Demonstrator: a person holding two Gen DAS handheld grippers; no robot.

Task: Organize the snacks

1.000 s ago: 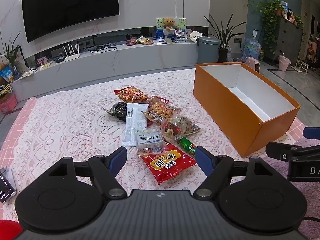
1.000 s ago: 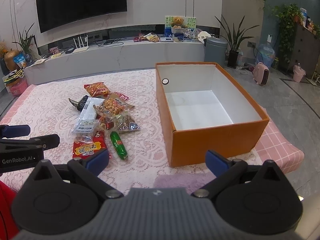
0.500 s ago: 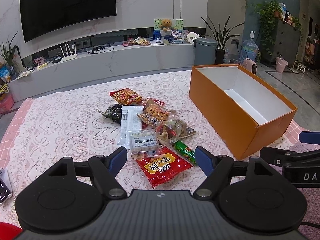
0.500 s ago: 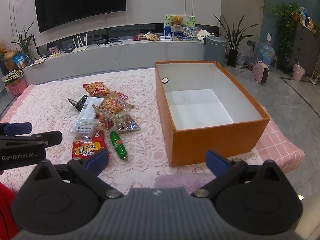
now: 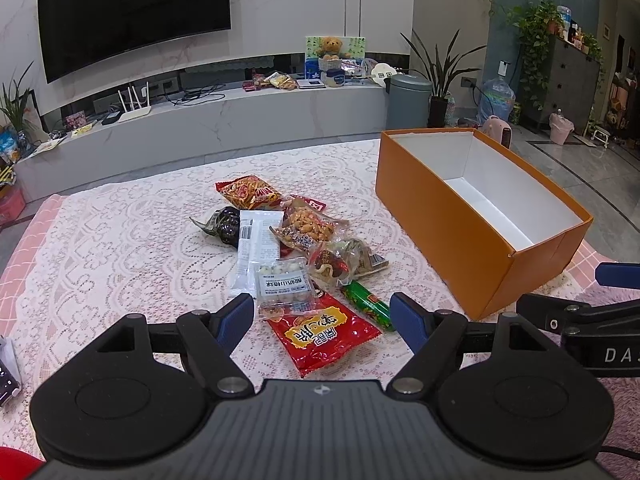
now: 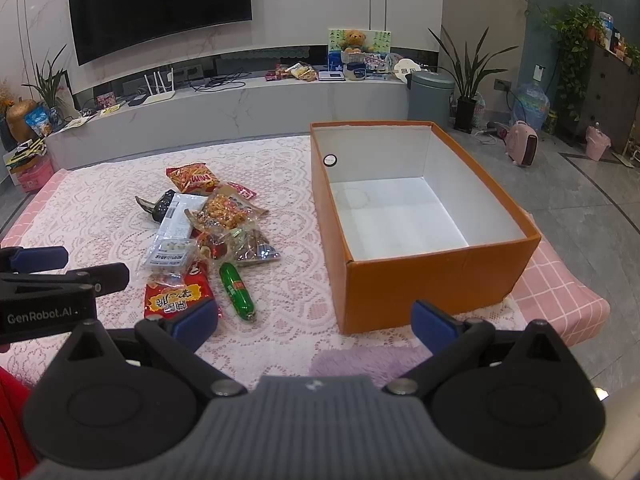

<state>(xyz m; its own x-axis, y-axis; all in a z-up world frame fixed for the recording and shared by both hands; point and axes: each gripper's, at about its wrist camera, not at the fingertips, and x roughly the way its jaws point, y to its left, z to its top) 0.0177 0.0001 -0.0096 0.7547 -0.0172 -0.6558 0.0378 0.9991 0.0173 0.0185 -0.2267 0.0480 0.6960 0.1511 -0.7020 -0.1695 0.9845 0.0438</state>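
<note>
A low table draped in a white lace cloth (image 5: 104,248) over pink check is seen in a living room, with a wall-mounted television (image 5: 132,12) at 11 o'clock, a long marble console (image 5: 224,116) beneath it, a grey bin (image 5: 408,100) and potted plants toward 1 o'clock, and grey floor tiles at 3 o'clock.

A heap of snack packets (image 5: 296,240) is spread at the table's middle, well apart from an open orange box (image 6: 424,280) with a white, bare interior, set at 2 o'clock from the heap. Nearest the cameras, a red packet with yellow lettering (image 5: 324,332) and a green sausage stick (image 6: 237,291) are laid side by side; a clear pack of white sweets (image 5: 282,284) is overlapped onto the red packet's far edge.

The left gripper (image 5: 322,318) is held wide apart above the red packet, with nothing clasped and no contact that can be made out. The right gripper (image 6: 316,320) is likewise spread wide and empty, poised before the near left corner of the box, at the table's front edge.
</note>
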